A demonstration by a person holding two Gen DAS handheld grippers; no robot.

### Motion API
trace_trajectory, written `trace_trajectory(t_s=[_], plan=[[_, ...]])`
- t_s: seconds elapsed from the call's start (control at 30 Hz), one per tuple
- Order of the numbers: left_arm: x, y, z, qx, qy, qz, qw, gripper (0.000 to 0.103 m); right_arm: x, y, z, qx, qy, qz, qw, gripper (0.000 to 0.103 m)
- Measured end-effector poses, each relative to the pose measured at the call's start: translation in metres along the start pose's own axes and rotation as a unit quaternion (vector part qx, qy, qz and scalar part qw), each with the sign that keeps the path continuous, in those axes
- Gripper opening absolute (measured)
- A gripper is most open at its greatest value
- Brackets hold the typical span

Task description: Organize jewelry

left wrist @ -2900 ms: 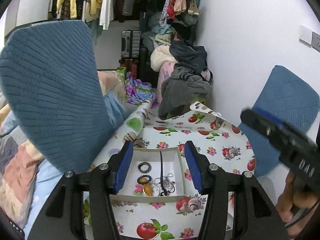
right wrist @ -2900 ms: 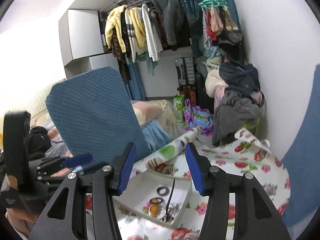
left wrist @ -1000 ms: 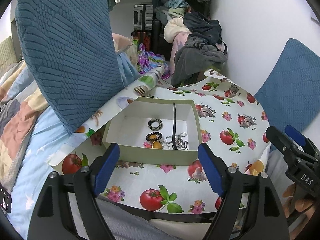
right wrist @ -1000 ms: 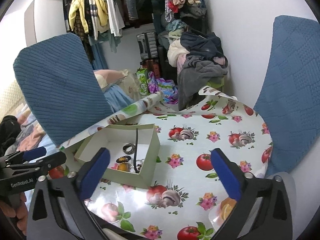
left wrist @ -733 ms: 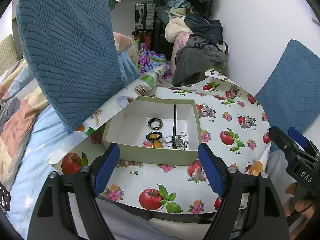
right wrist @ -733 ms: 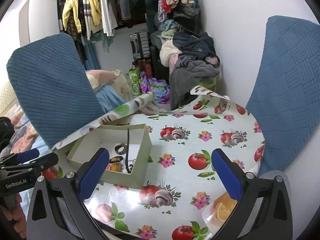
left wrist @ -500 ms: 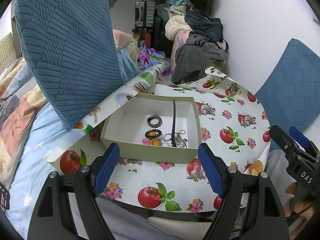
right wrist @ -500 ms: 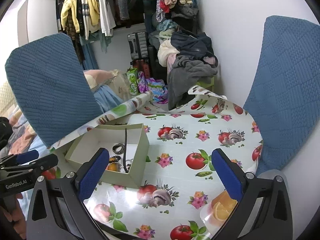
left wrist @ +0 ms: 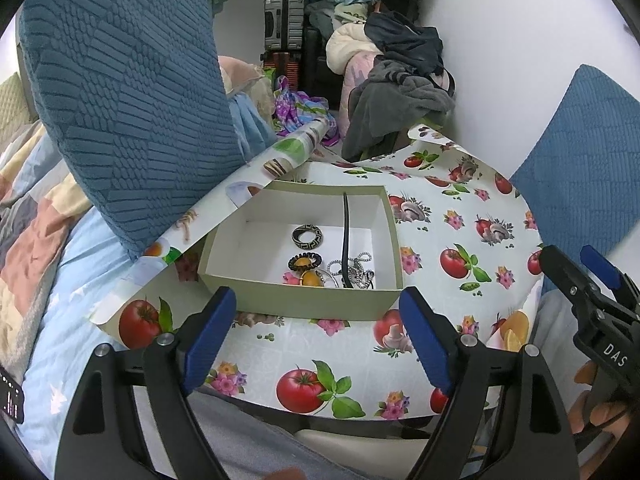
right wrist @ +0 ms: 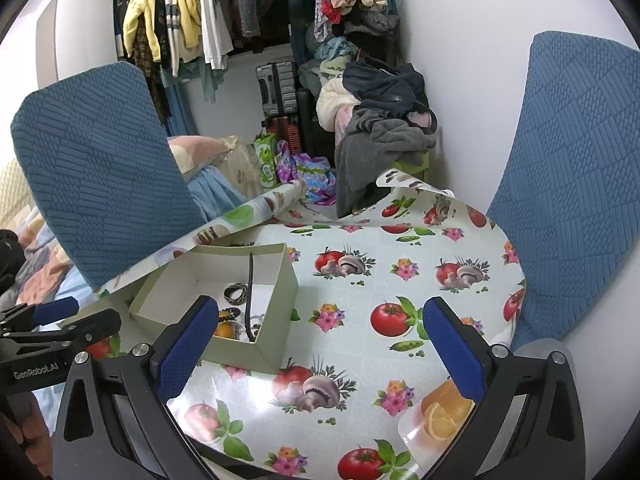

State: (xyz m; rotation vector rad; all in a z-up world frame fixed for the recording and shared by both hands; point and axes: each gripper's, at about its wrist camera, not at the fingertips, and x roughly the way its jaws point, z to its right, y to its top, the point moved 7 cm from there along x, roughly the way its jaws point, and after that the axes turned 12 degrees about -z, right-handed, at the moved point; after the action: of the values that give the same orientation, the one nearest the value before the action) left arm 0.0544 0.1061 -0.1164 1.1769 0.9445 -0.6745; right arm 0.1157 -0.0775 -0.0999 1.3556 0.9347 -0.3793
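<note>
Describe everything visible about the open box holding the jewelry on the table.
The box is a shallow, lidless, rectangular tray, seemingly cardboard, pale green outside and white inside. It sits flat on the fruit-print tablecloth, toward the table's left side, near a blue chair back. Inside lie a patterned ring, a long black stick leaning against the far wall, an amber piece and tangled silver chain, clustered at the near right. Neither gripper touches it.

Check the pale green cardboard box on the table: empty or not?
Not empty. The lidless pale green cardboard box holds a black patterned ring, a long black stick, an amber pendant and tangled silver chain.
</note>
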Motion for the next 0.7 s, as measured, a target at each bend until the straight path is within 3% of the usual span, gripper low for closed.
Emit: trace_trajectory(t_s=[0.7], plan=[[-0.003,0.003,-0.009,-0.011,-0.004,0.005,0.9999,0.084,0.004,-0.011,0.003,-0.004,0.002,-0.006,1.000,0.103]])
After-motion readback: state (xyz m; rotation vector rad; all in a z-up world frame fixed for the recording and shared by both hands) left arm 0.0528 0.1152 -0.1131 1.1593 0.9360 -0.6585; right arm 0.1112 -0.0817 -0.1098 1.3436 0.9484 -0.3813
